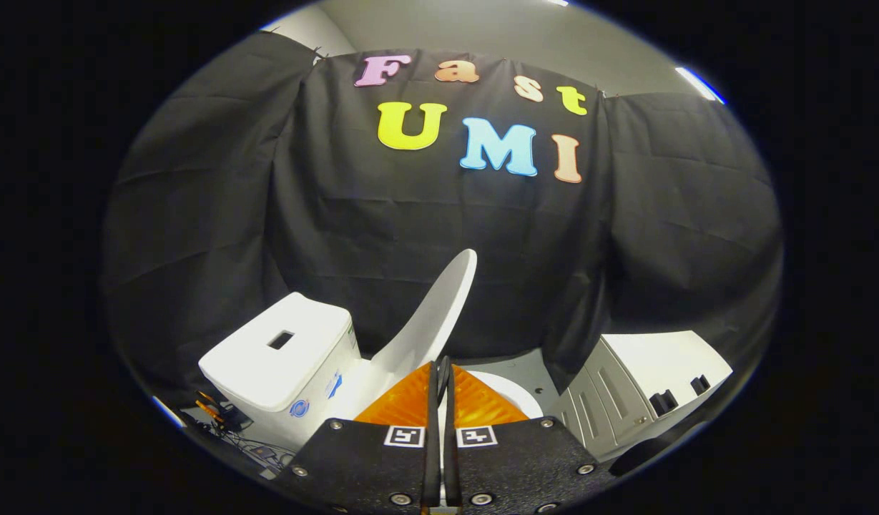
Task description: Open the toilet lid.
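Note:
A white toilet stands just ahead of me, its tank [282, 357] to the left of my fingers. The white lid [439, 307] is raised and tilted, standing on edge and leaning toward the tank side, its top rim against the black cloth behind. My gripper [443, 365] is shut, fingers pressed together with only a thin slit between them. The tips sit right at the lid's lower edge; I cannot tell if they touch it. Part of the white seat rim [514, 393] shows just to the right of my fingers.
A white cabinet [646, 379] with dark handles stands to the right of the toilet, close to the bowl. Cables and small orange items [221, 415] lie on the floor left of the tank. Black cloth walls close the booth behind and on both sides.

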